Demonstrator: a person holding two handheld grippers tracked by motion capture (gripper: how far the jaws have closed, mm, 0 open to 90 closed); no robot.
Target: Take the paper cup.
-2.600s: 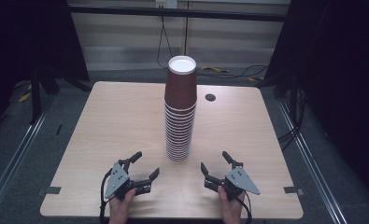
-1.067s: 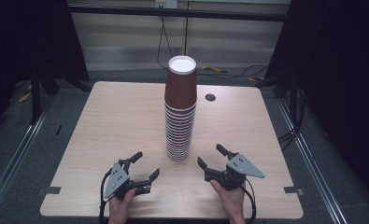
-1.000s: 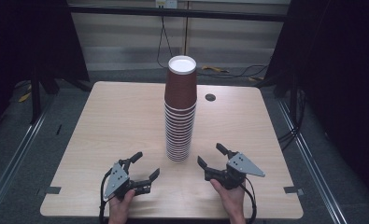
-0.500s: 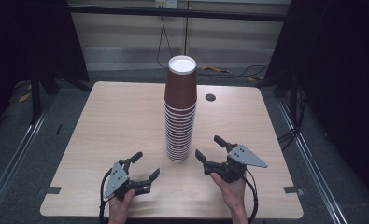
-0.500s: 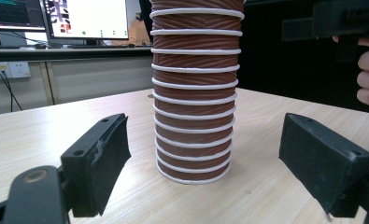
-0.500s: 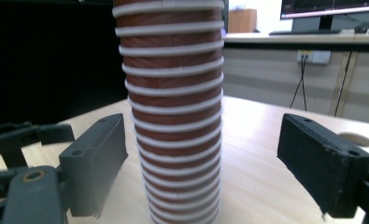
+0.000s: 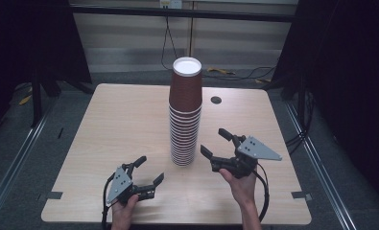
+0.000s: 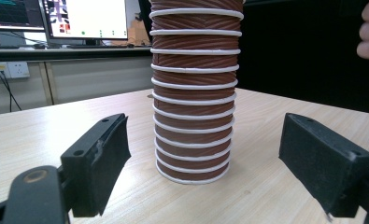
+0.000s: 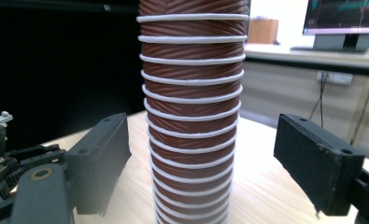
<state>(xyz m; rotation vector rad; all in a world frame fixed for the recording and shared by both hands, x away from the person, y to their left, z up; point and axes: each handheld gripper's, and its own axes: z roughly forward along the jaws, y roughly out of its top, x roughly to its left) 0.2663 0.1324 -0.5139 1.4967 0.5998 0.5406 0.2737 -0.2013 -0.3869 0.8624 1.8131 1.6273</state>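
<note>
One stack of brown paper cups (image 7: 184, 115) is standing mid-counter, upside down. I'm counting about a dozen white rims below the top cup, so roughly thirteen cups, though the lowest rims are blurring together. Two tools are sitting at the near edge: the left tool (image 7: 148, 175) and the right tool (image 7: 217, 143), each with two black jaws. One counter (image 7: 105, 129), and one small dark round spot (image 7: 216, 100) far right on it.
</note>
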